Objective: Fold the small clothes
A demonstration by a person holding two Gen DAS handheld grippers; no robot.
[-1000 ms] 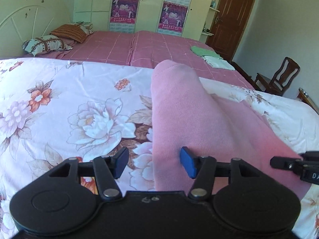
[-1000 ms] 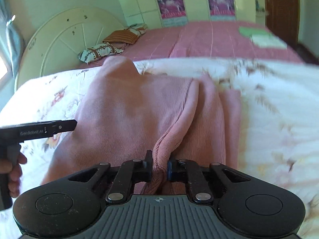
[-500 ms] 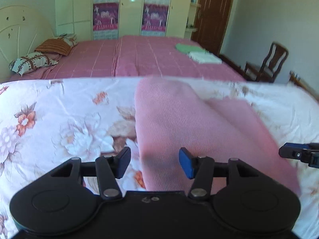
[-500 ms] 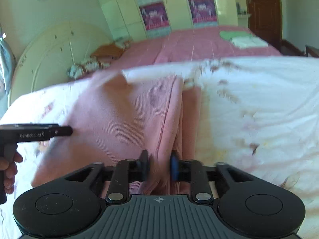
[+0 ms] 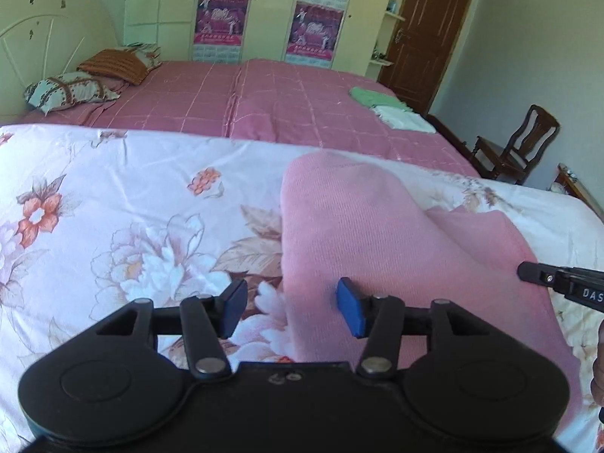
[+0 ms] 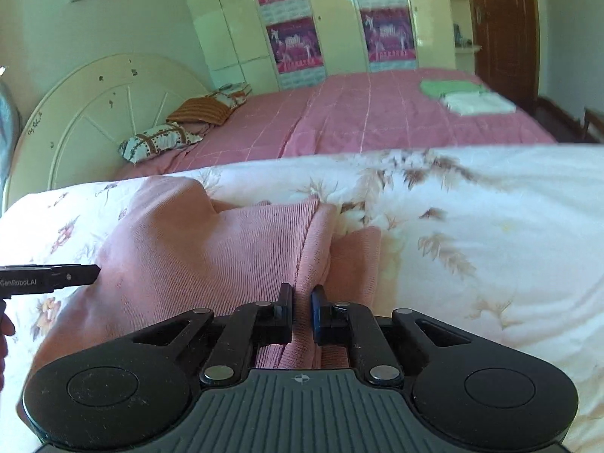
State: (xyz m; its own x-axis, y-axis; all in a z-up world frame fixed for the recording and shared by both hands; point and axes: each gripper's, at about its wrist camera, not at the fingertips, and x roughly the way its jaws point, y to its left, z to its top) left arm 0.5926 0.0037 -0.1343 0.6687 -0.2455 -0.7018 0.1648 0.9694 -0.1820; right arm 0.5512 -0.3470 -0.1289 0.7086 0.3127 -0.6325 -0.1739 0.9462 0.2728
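Your right gripper (image 6: 301,311) has just closed on the folded edge of the pink knit garment (image 6: 211,249) lying lengthwise away from you on the floral bedspread (image 6: 490,226), while your half-open left gripper (image 5: 290,307) straddles its left edge, gripping nothing.

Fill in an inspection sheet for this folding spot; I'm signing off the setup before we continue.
Surface: floral bedspread, white with pink and orange flowers, lightly wrinkled.
Job's things: pink knit garment lying on the bedspread, partly folded, one edge raised.
Clutter: nothing seen on the bedspread beside the garment.
Grippers: left claw open, over the garment's near left edge, holding nothing; right claw has just closed and is shut on the garment's raised fold.
Cables: nothing seen.
Surroundings: pink checked bed behind, with pillows and folded green and white cloths; wardrobe, brown door, wooden chair.
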